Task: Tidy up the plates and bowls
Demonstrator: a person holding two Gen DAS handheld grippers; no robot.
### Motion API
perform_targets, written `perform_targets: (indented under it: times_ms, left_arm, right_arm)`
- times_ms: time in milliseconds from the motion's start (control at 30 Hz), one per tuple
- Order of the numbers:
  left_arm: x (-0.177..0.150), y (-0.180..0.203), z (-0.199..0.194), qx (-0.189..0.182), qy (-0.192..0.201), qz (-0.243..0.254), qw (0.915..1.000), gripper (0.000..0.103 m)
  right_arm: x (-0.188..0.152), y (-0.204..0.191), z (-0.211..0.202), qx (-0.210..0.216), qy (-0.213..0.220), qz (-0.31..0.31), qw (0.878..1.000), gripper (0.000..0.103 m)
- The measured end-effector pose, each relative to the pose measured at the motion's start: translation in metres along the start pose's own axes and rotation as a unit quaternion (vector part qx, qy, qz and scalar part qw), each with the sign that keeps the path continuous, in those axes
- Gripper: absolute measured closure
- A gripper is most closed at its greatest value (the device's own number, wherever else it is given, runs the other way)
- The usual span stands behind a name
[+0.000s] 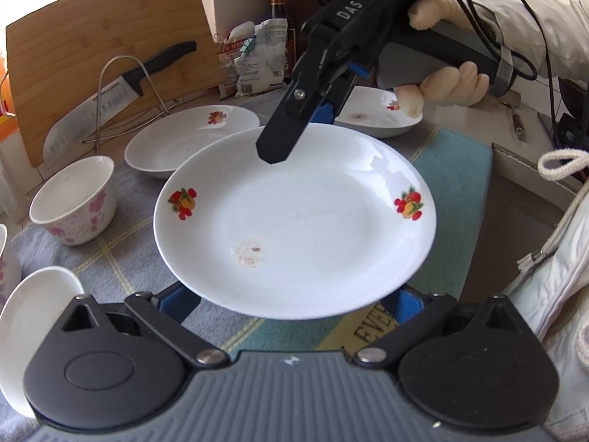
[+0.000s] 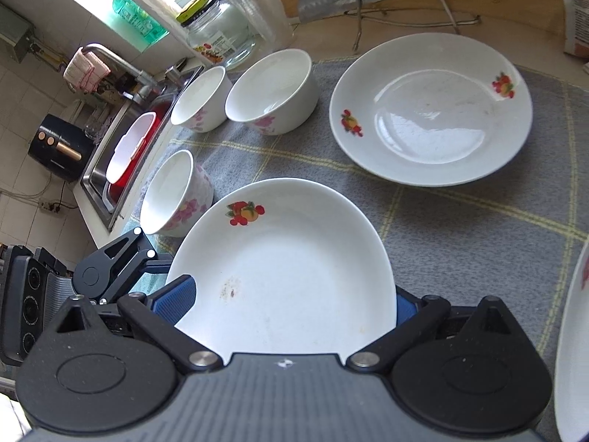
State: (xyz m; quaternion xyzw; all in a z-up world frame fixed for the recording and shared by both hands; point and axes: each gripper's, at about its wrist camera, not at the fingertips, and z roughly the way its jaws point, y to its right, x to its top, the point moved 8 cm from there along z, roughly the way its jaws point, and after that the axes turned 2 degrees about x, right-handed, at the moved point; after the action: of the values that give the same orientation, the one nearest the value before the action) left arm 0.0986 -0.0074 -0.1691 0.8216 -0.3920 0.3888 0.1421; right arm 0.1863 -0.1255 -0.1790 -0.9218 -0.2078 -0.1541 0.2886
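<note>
While held between both tools: plate [image 1: 294,221] lies at mid-cloth [image 1: 452,169], face up, a brown smear on its floor.
Key relation: near rim lies over the left gripper [image 1: 291,302]; far rim lies inside the right gripper [image 1: 294,132], so the plate is spanned from opposite sides.
Left fingers: spread wide, with the tips hidden under the rim and nothing clamped.
Right fingers: spread, one above the rim and one below it; no squeeze on the rim is seen.
Support: whether the plate rests on the cloth or on the left fingers cannot be told.
Nearer arm: neither, as both are at the rim.
Likely target: second plate [image 2: 430,110], well apart ahead of the right gripper, with bare cloth between; stacking there is judged the next step.
Other ware: third plate [image 1: 379,114] behind the right gripper; three bowls [image 2: 176,195] grouped by the sink [image 2: 99,169].
Obstruction: nearest bowl stands just beside the plate's rim and could be knocked in a lift.
</note>
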Motion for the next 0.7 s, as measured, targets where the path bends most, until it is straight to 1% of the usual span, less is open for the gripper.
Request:
perform_targets:
  times_ms: [233,700]
  left_arm:
    - [0.02,0.009,0.013,-0.012,0.002,0.016,0.9998,0.001]
    - [0.067,0.027,0.05,-0.039,0.004,0.046,0.9981,0.001]
  right_arm:
    - [-0.001,0.015,-0.023,-0.011,0.019,0.007,1.0,0.0]
    - [-0.01,0.063,-0.068,-0.032,0.049,0.034,0.998,0.0]
